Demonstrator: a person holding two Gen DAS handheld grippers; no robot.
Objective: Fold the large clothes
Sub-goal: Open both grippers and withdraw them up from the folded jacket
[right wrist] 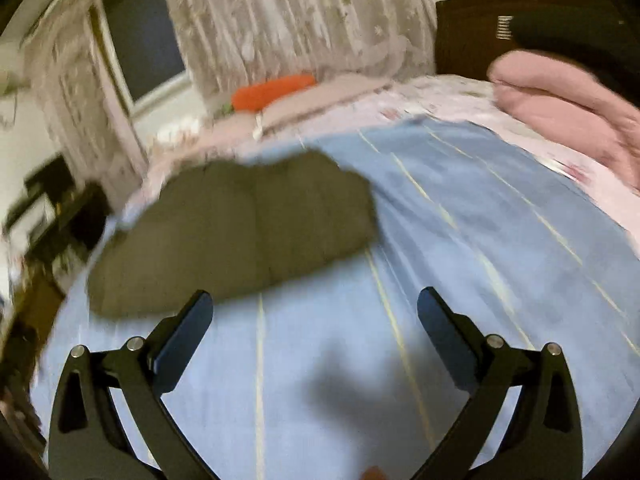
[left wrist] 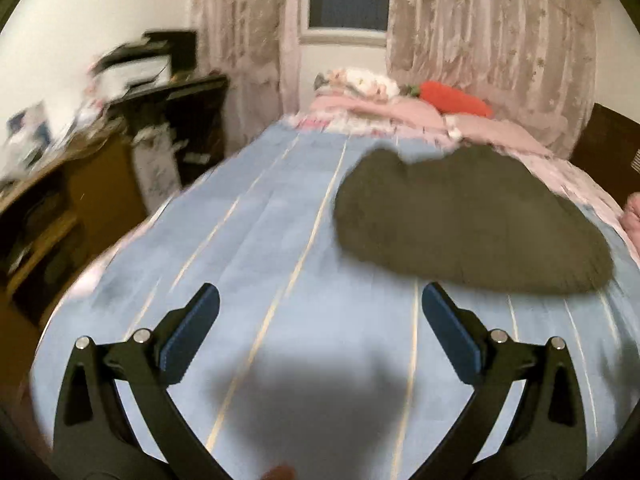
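A dark olive garment (left wrist: 460,220) lies in a folded heap on the blue striped bedsheet (left wrist: 248,240). In the left wrist view it is ahead and to the right of my left gripper (left wrist: 320,300), which is open, empty and above the sheet. In the right wrist view the garment (right wrist: 240,224) is ahead and to the left of my right gripper (right wrist: 314,306), which is also open and empty; its left fingertip is near the garment's near edge. Both views are motion-blurred.
Pink bedding and an orange carrot-shaped pillow (left wrist: 456,98) lie at the far end by the curtains (left wrist: 480,48). A pink quilt (right wrist: 568,100) sits at the right. A cluttered dark desk (left wrist: 120,128) stands left of the bed.
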